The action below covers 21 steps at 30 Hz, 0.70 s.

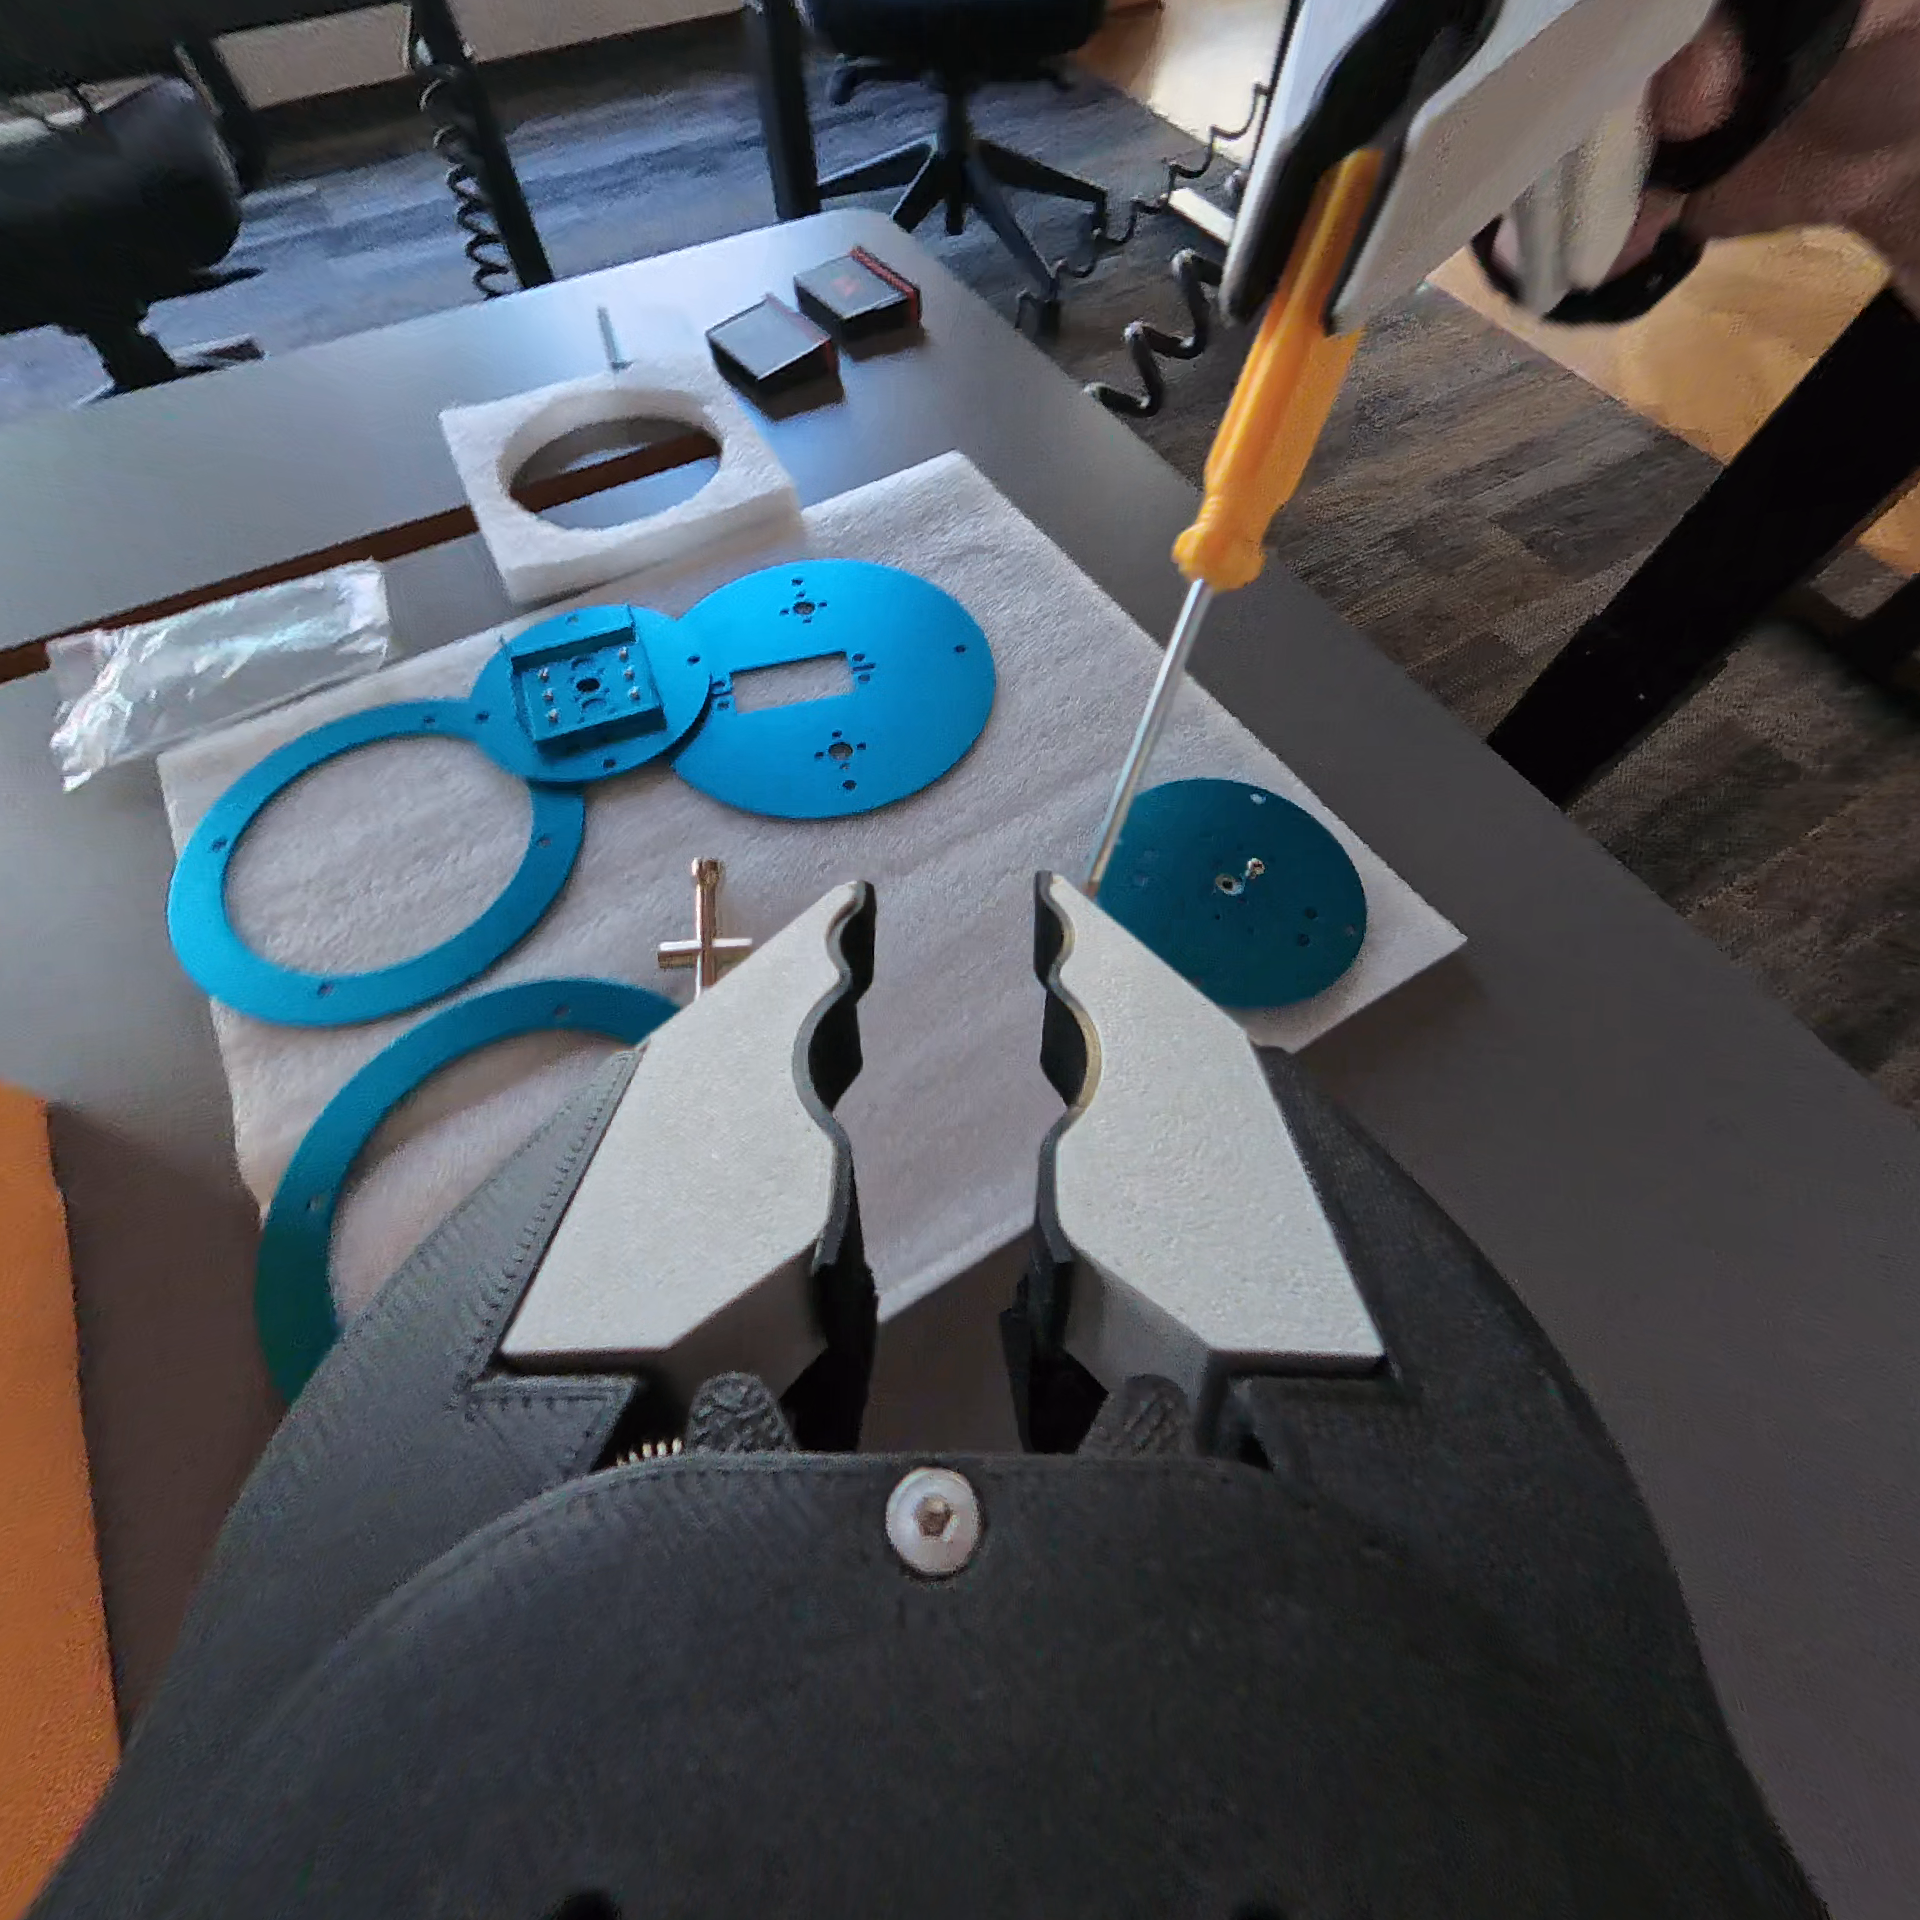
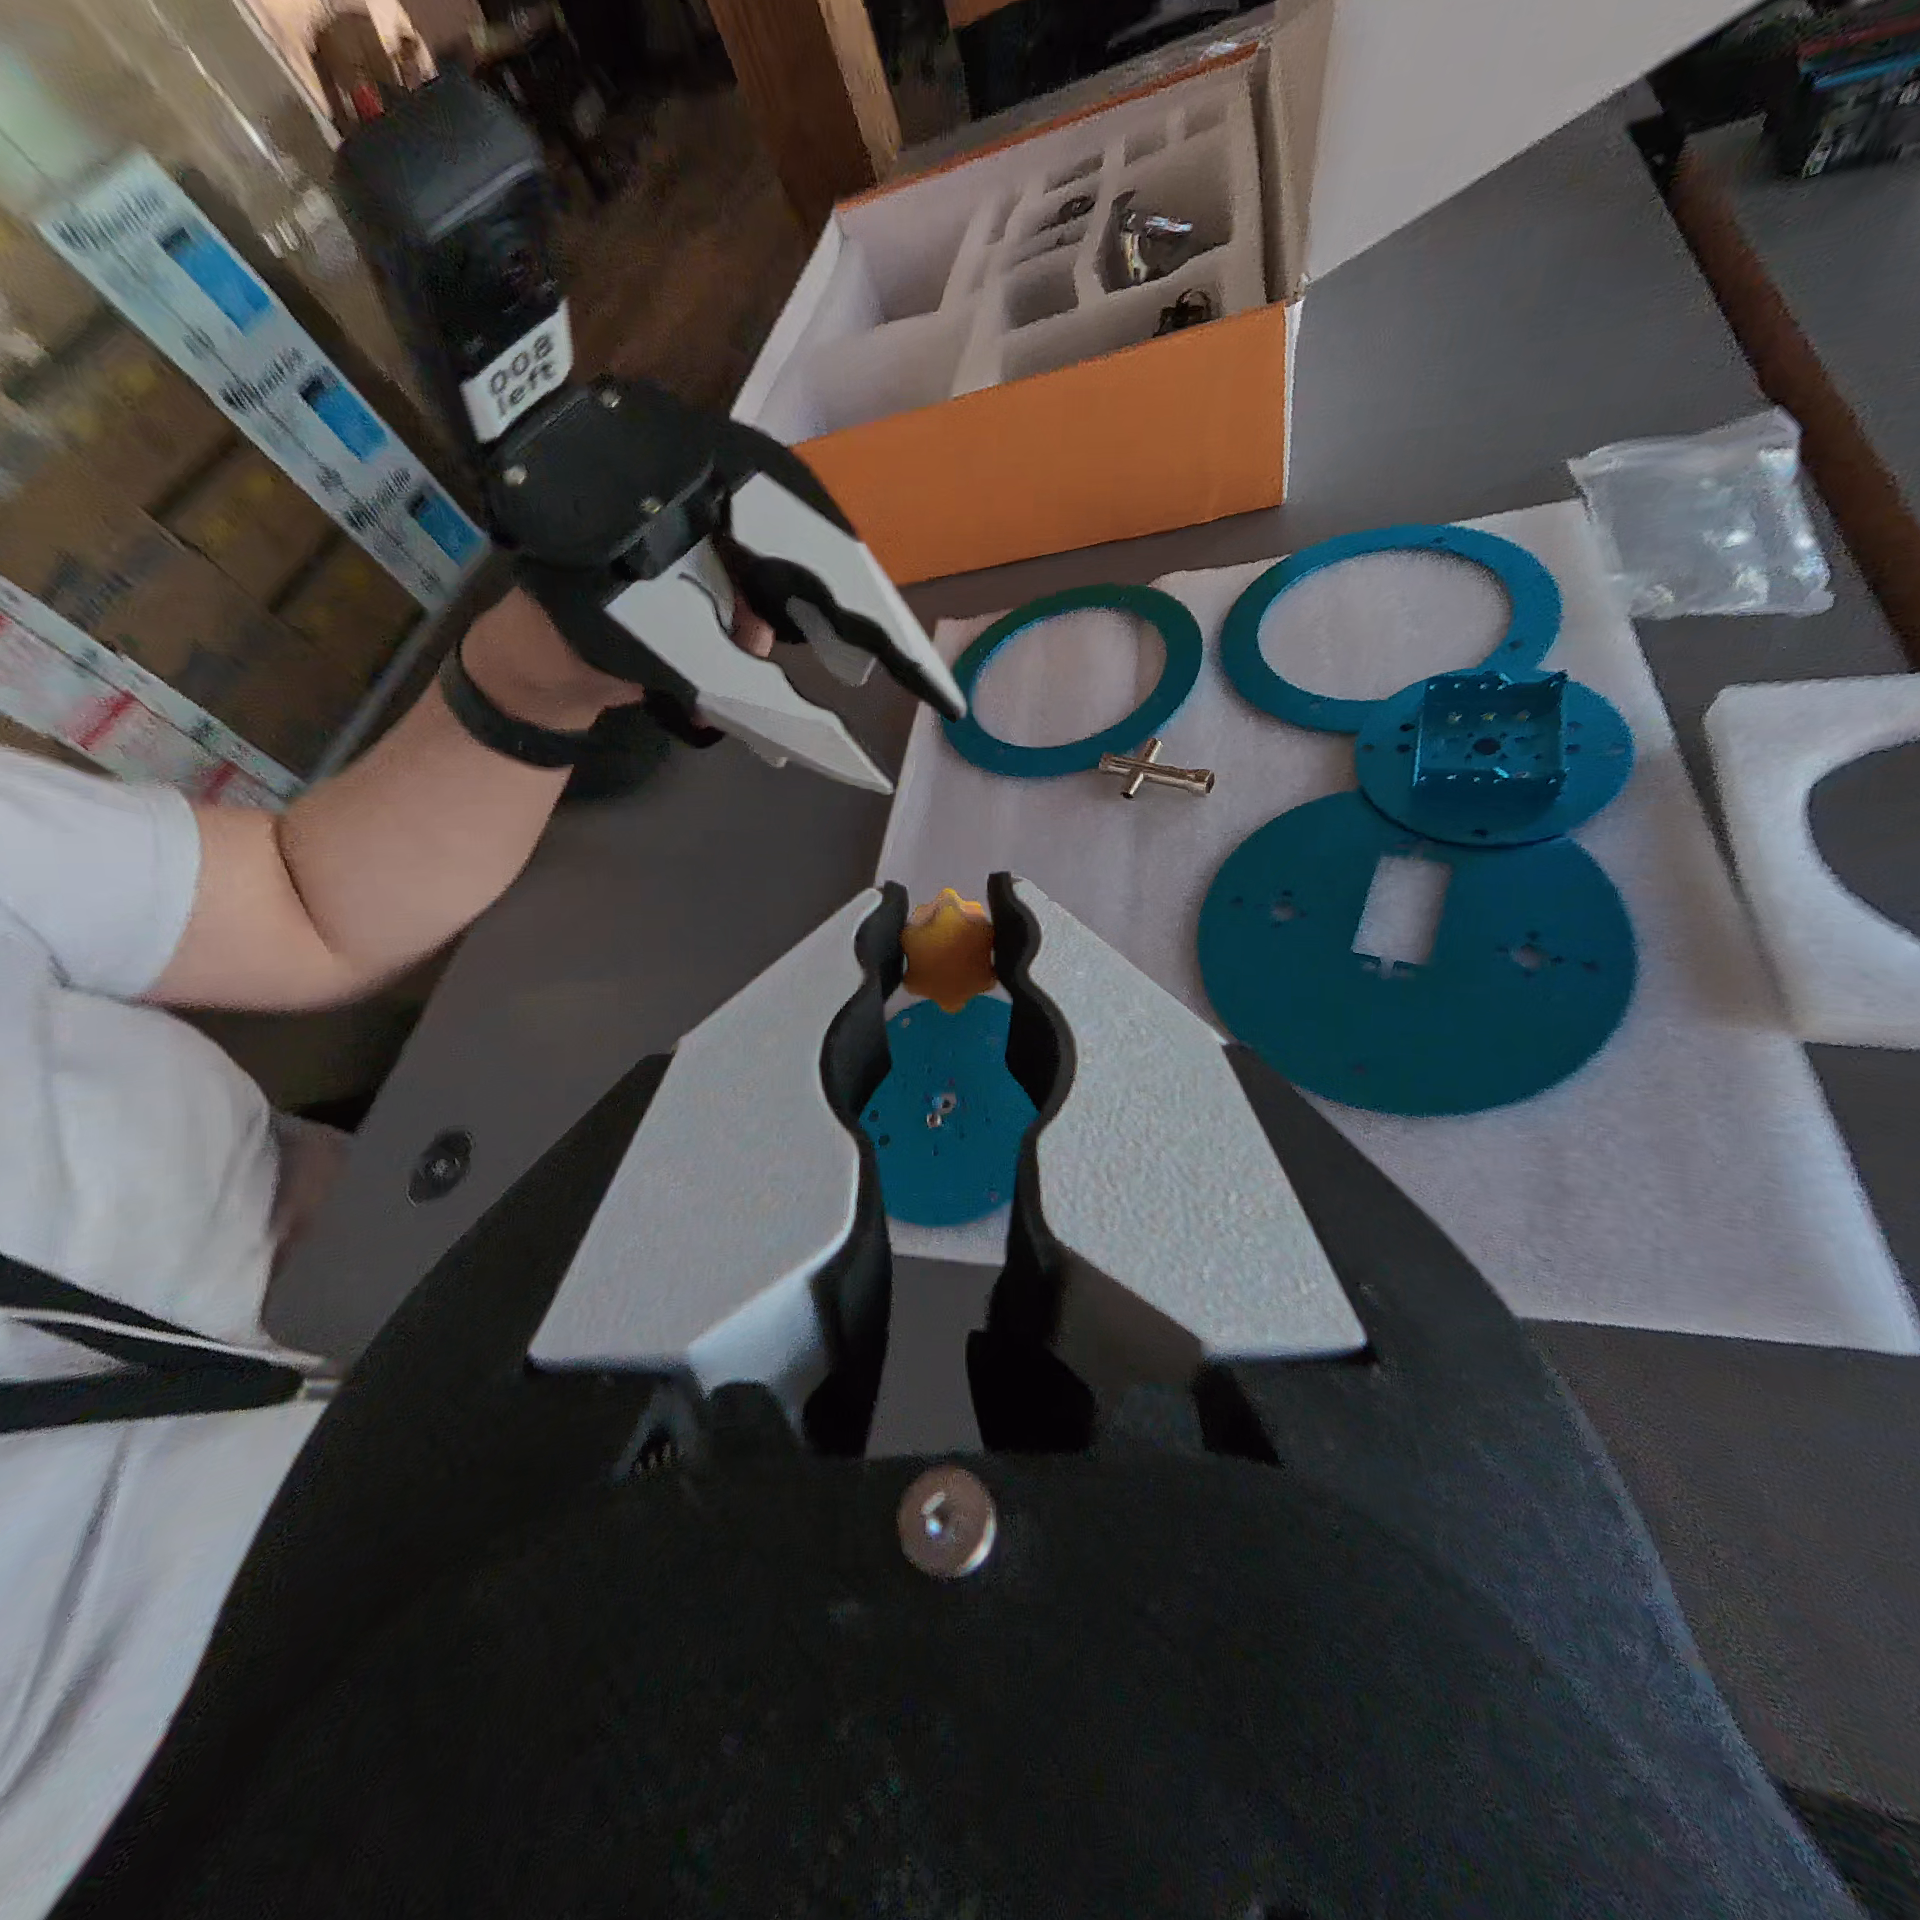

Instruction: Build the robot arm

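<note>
My right gripper (image 2: 948,902) is shut on an orange-handled screwdriver (image 2: 948,954), also seen in the left wrist view (image 1: 1273,395). Its metal shaft points down beside the near edge of a small blue disc (image 1: 1236,894) with a screw (image 1: 1255,864) near its centre; the tip is hidden behind my left finger. The disc also shows between the right jaws (image 2: 951,1117). My left gripper (image 1: 954,904) is open and empty, hovering over the white foam sheet (image 1: 935,1122) just left of the disc. It also shows in the right wrist view (image 2: 914,727).
On the foam lie two blue rings (image 1: 364,873) (image 1: 343,1164), a large blue plate with a rectangular slot (image 1: 842,696), a blue disc carrying a square bracket (image 1: 587,701) and a metal cross wrench (image 1: 707,935). A foam frame (image 1: 623,488), plastic bag (image 1: 218,665), two black boxes (image 1: 810,322) and an orange parts box (image 2: 1049,457) stand around. There is about 11 centimetres between the tips of the two grippers.
</note>
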Motion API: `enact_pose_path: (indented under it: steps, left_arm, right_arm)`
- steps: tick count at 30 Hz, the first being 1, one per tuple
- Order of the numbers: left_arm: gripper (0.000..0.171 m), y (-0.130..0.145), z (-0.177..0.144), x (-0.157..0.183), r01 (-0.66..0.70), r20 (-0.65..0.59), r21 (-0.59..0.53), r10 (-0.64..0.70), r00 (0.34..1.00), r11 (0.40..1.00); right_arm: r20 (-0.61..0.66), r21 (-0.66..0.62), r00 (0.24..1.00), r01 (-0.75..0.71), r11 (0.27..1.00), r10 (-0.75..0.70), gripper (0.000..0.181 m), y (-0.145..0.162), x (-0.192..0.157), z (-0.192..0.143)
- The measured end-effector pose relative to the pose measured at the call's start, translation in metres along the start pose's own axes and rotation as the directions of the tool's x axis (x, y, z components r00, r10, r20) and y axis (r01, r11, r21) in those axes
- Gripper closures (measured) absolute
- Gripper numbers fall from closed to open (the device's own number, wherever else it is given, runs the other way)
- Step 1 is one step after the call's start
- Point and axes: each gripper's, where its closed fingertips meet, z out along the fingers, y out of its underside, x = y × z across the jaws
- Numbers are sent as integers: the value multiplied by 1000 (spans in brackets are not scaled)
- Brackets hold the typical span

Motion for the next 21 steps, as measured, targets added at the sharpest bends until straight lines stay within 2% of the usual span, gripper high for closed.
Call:
enact_pose_path:
  steps: [4, 6, 8, 12, 15, 18, 21]
  left_arm:
    - [150, 5, -32, 16, 111, -35, 58, -109, 993, 992]
    - [150, 14, -48, 24, 131, -22, 65, -130, 991, 989]
    - [151, 21, -65, 34, 142, -15, 74, -142, 990, 987]
    - [151, 27, -98, 66, 162, -48, 108, -158, 986, 981]
    - [151, 35, -119, 80, 165, -15, 121, -164, 986, 979]
    - [149, 44, -138, 99, 187, 1, 136, -189, 982, 973]
    - [147, 58, -155, 122, 207, 0, 137, -209, 978, 969]
  right_arm:
    - [80, 52, 966, -249, 967, 244, 165, 21, 21, 26]
    - [62, -2, 949, -309, 951, 309, 164, 41, 30, 36]
    - [41, -4, 943, -330, 944, 330, 162, 52, 40, 37]
    - [-83, -36, 971, -227, 973, 223, 159, 69, 60, 29]
    - [-211, -95, 968, -157, 983, 134, 155, 79, 75, 24]
    - [-241, 6, 968, -67, 998, 66, 154, 62, 61, 12]
    - [-342, 112, 940, 56, 992, -15, 155, 56, 35, -9]
